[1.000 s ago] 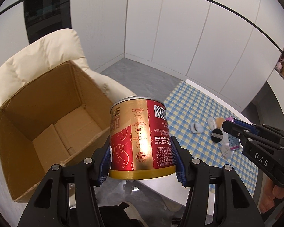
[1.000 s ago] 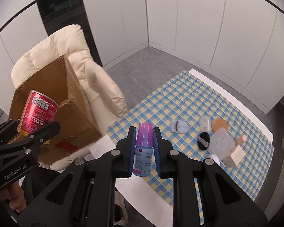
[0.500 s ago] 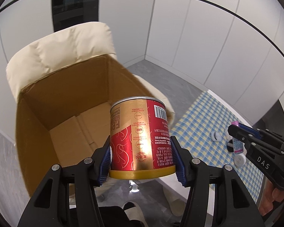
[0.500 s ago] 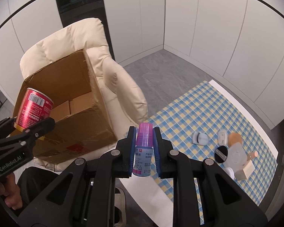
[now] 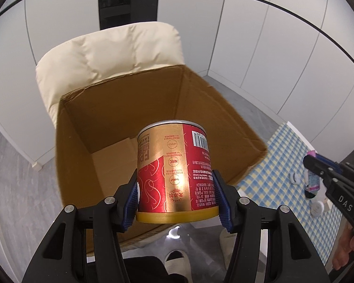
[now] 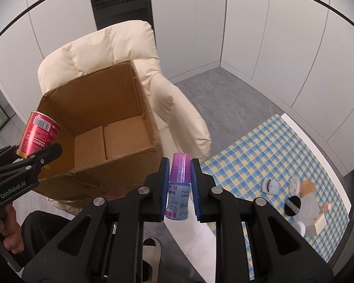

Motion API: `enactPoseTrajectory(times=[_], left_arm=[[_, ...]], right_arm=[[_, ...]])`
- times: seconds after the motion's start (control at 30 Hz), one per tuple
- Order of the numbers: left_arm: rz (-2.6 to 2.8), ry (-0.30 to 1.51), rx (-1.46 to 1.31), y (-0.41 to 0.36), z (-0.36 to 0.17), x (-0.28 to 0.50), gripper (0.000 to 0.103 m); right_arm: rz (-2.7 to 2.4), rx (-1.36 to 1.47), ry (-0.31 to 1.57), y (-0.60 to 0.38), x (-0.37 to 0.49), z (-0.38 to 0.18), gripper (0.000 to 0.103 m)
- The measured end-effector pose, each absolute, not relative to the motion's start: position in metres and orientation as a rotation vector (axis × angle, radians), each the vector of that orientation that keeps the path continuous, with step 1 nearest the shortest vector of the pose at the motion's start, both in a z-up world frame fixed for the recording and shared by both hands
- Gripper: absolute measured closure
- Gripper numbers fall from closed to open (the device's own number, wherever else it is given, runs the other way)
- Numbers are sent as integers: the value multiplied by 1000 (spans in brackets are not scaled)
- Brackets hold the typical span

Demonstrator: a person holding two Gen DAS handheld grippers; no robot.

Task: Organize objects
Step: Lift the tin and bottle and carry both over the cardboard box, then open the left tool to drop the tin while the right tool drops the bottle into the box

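Observation:
My left gripper is shut on a red and gold can and holds it over the near edge of an open cardboard box. The box is empty inside and rests on a cream armchair. In the right wrist view the can hangs at the box's left rim. My right gripper is shut on a small blue bottle with a purple cap, right of the box and above the floor. That gripper and bottle also show in the left wrist view.
A table with a blue and yellow checked cloth lies to the right, with several small items on it: white caps, a black round lid, a grey piece. White cabinet walls stand behind. A slippered foot is below.
Both grippers have swung left toward the box, which now fills the middle of the left wrist view. The can has come over the box's opening. Both grips are unchanged.

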State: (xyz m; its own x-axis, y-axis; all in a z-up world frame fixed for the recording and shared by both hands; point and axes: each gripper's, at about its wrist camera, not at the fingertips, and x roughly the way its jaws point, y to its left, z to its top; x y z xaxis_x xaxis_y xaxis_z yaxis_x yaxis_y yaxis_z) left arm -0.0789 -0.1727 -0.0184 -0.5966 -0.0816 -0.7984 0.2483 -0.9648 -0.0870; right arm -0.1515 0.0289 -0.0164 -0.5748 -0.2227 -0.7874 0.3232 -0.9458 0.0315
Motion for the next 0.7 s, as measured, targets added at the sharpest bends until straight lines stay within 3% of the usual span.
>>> enactPoseTrajectory(times=[0.47,0.7], left_arm=[[-2580,268,1316,-198,-33,-69,44],[-2615,254,1253,-203,-23,-56,22]], right_arm=[[-2486,1176,223,-25,-148,-13,85],[-2468,1160,230,-42,-149,-11,85]])
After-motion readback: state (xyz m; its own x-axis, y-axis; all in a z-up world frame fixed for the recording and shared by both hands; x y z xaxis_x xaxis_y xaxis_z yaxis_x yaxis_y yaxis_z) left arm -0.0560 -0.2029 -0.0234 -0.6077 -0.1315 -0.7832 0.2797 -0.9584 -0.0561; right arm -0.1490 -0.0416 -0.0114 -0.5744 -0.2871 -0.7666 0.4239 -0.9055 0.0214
